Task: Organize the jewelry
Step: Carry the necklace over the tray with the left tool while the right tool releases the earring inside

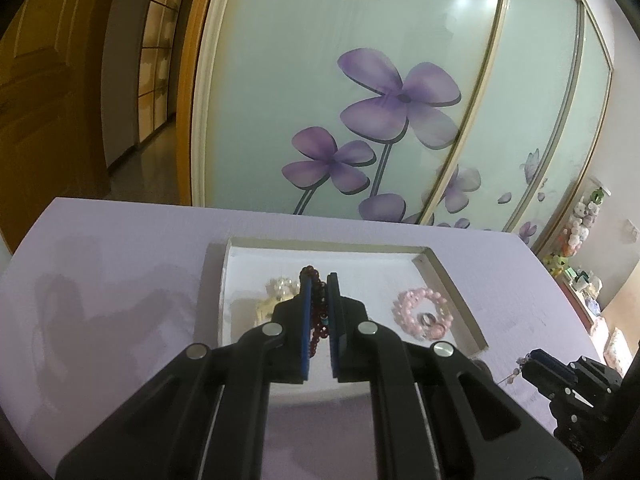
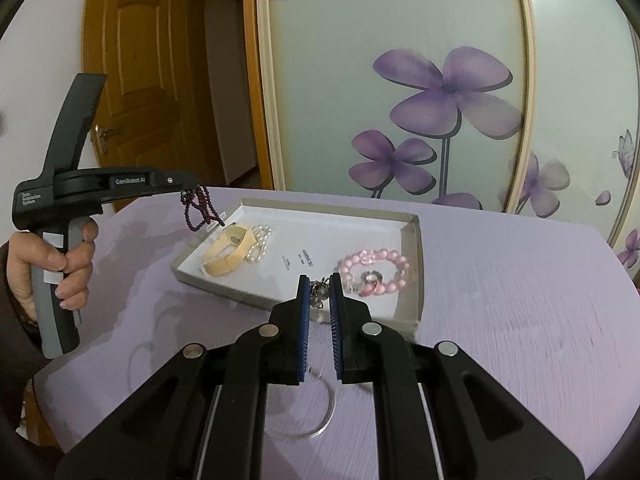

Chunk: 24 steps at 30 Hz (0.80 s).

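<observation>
L claw (image 1: pixel 319 280) gripping dk-red bead strand (image 1: pixel 318 308)

The left claw (image 1: pixel 319 280) has its two fingers almost together and pinches something between the blue pads (image 1: pixel 306 312). The person's left hand (image 2: pixel 52 268) grips its handle, holding it level. The right claw (image 2: pixel 319 278) is also nearly closed, pinching something near its fingertips.
</observation>
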Each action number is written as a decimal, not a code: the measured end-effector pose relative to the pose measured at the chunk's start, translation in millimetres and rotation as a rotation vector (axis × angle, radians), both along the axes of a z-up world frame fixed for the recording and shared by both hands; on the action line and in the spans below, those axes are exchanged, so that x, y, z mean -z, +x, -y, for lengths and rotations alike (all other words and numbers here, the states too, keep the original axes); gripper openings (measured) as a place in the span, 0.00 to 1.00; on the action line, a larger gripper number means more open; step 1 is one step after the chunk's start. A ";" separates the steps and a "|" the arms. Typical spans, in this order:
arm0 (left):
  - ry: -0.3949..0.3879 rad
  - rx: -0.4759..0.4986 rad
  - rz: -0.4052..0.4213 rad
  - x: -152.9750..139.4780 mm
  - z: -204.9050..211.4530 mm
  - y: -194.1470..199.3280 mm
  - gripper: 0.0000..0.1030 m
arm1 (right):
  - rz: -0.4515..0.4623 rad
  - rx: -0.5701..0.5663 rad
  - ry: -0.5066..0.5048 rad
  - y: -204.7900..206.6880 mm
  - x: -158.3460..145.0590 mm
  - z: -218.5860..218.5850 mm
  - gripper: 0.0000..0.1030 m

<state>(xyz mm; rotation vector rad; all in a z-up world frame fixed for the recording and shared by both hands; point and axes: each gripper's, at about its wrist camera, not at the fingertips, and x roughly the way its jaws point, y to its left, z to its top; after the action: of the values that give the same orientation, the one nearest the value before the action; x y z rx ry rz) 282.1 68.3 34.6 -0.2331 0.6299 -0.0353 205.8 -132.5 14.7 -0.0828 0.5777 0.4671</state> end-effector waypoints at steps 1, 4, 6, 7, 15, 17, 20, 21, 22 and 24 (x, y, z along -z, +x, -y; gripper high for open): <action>0.000 -0.001 -0.003 1.0 -0.9 5.6 0.07 | -0.002 -0.002 -0.002 3.7 0.7 -1.3 0.10; -0.002 -0.003 -0.014 5.1 -3.2 22.4 0.07 | -0.006 -0.008 -0.011 17.1 3.6 -5.8 0.10; -0.002 -0.002 -0.017 7.5 -4.6 31.5 0.07 | -0.008 -0.010 -0.014 25.3 4.5 -8.2 0.10; -0.002 -0.001 -0.017 8.6 -5.4 36.1 0.07 | -0.006 -0.011 -0.016 27.8 4.2 -9.5 0.10; 0.007 0.003 -0.027 19.7 -4.8 58.7 0.07 | -0.005 -0.011 -0.026 57.6 8.8 -20.7 0.10; 0.009 0.002 -0.030 22.6 -5.5 63.3 0.07 | -0.004 -0.007 -0.031 66.0 10.6 -22.4 0.10; 0.010 -0.001 -0.036 26.3 -6.2 69.1 0.07 | -0.009 0.003 -0.025 76.5 12.2 -23.1 0.10; 0.011 0.000 -0.038 27.3 -6.2 71.3 0.07 | -0.012 0.004 -0.022 78.0 12.6 -23.7 0.10; 0.012 0.001 -0.039 28.1 -6.0 72.8 0.07 | -0.016 0.004 -0.020 80.2 13.7 -23.8 0.10; 0.015 0.003 -0.040 29.6 -5.0 76.4 0.07 | -0.021 0.003 -0.021 83.8 15.2 -24.2 0.10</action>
<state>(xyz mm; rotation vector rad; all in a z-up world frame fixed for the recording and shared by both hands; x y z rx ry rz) 358.5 73.3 5.0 -0.2190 0.6701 -0.0288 289.6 -108.3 -0.5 -0.0969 0.6030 0.4595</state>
